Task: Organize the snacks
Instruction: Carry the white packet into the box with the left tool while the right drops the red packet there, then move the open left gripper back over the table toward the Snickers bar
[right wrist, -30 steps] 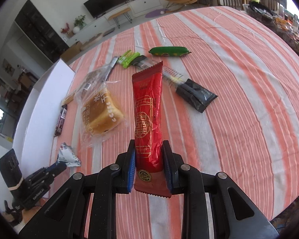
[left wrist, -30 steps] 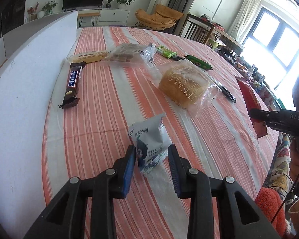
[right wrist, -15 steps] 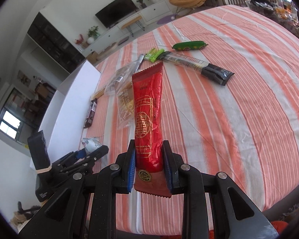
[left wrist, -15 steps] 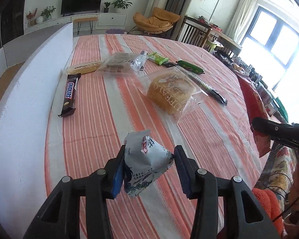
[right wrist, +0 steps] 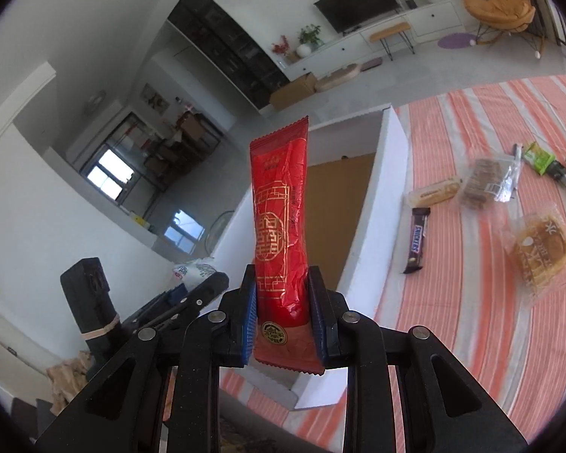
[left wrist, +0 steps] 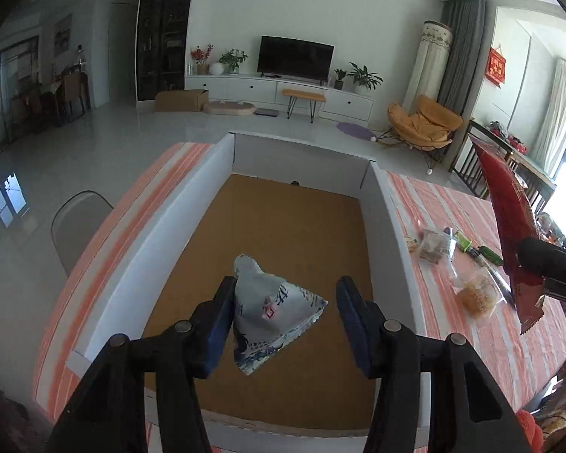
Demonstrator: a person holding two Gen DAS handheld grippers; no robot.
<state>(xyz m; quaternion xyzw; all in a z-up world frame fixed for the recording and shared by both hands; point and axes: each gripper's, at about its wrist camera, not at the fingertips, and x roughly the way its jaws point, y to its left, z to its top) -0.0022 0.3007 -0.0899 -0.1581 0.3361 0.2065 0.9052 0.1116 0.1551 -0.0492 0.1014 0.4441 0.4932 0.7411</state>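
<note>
Left wrist: my left gripper (left wrist: 283,317) is spread and its jaws have just been opening. The blue-white snack pouch (left wrist: 271,315) touches only the 9 o'clock pad, clear of the other, over the brown floor of the white box (left wrist: 158,234). The red packet (left wrist: 509,222) shows at 3 o'clock.

Right wrist: my right gripper (right wrist: 283,317) pinches the red packet (right wrist: 281,226) upright, jaws just easing apart, pads touching it on both sides. The box (right wrist: 388,173) sits behind it. The Snickers bar (right wrist: 417,239) and bagged bread (right wrist: 539,251) lie at 3 o'clock on the striped cloth (right wrist: 471,321).
</note>
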